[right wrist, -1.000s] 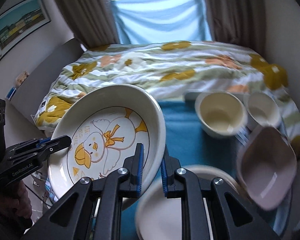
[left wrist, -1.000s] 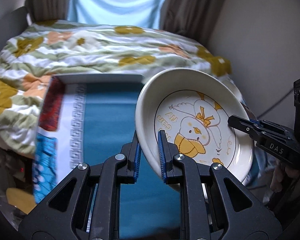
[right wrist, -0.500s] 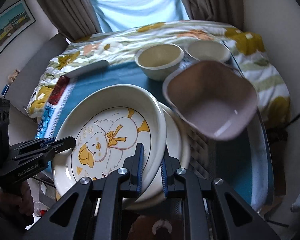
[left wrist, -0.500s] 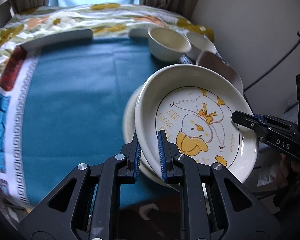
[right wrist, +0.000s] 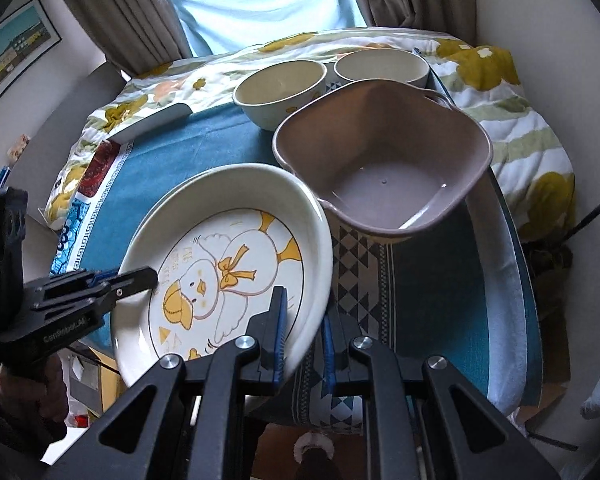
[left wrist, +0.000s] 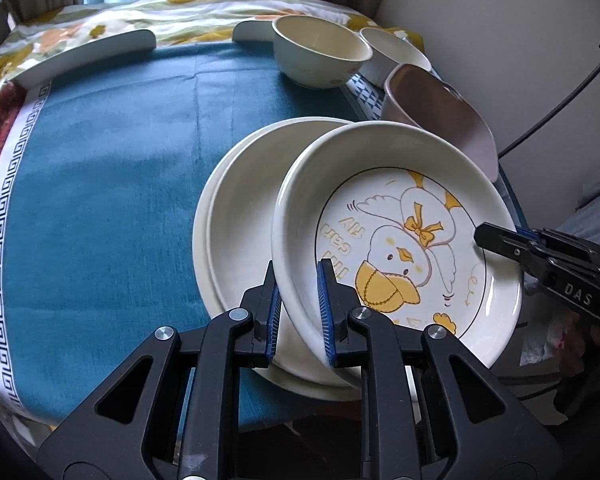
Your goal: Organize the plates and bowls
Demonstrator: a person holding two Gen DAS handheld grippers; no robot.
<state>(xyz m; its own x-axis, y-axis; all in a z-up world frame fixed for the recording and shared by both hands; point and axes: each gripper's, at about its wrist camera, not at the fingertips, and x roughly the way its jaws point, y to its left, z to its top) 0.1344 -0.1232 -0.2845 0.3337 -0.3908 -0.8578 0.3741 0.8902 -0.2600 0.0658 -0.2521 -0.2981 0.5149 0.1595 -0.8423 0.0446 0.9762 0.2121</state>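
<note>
The left gripper (left wrist: 298,308), at the bottom centre of its own view, is clamped on the near rim of the duck plate (left wrist: 404,248), one blue pad outside the wall and one inside. The right gripper (right wrist: 302,340) does the same from the opposite edge, pinching the rim at the lower middle of its frame. Two grips on opposite sides look chosen to keep a wide, shallow dish from swinging (a single pinch on a rim would let it tip).

The duck plate hangs tilted, its face turned toward both cameras, just above and partly overlapping a plain cream plate (left wrist: 236,216) that lies on the blue tablecloth (left wrist: 100,184) in the centre of the left view. That overlap suggests the aim is to nest one on the other, so like goes with like.

Outward from there, a brown square bowl (right wrist: 384,160) sits at the upper right of the stack, and two cream round bowls (right wrist: 280,84) stand side by side near the top of the frame, already grouped.

Writing: the letters "DAS" show on the right gripper's arm at the right edge of the left view; a longer white label on the left gripper's arm, lower left of the right view, is too blurred to read for certain. The plate's yellow lettering beside the duck is not legible.
</note>
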